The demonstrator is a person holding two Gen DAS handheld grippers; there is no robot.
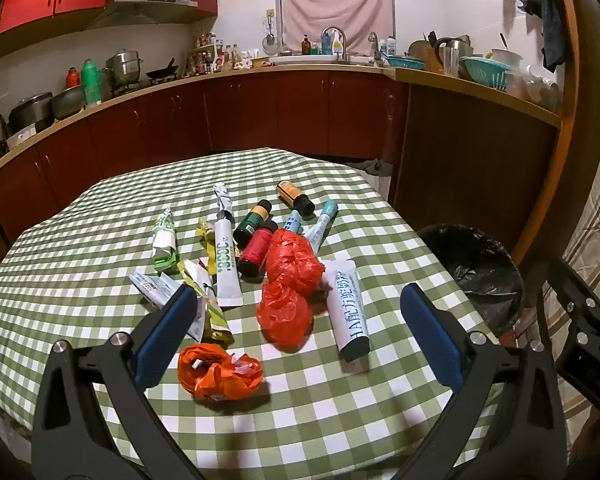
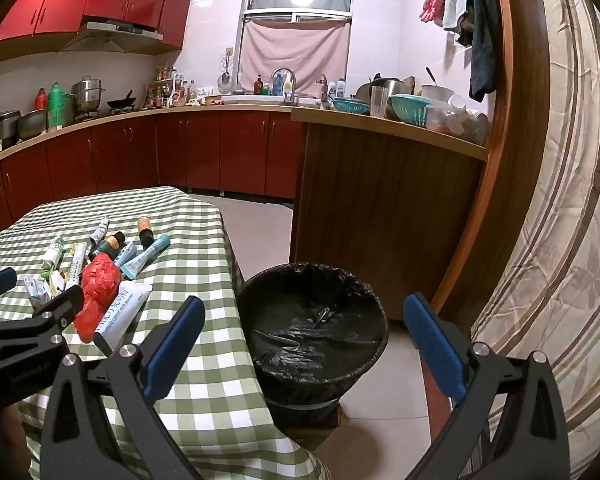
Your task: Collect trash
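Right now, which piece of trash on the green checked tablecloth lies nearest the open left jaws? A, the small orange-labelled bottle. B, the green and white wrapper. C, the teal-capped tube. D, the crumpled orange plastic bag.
D: the crumpled orange plastic bag lies just ahead of the left gripper, between its spread jaws, while the other trash sits farther back on the green checked tablecloth.

**Black frames, blue pads, silver screws**

The left gripper (image 1: 300,332) is showing two black triangular plastic arms with cut-out slots, each wearing a blue textured pad and round silver screw heads. The right gripper (image 2: 304,344) is looking identical. Faint pale lettering is marking the left gripper's black side.
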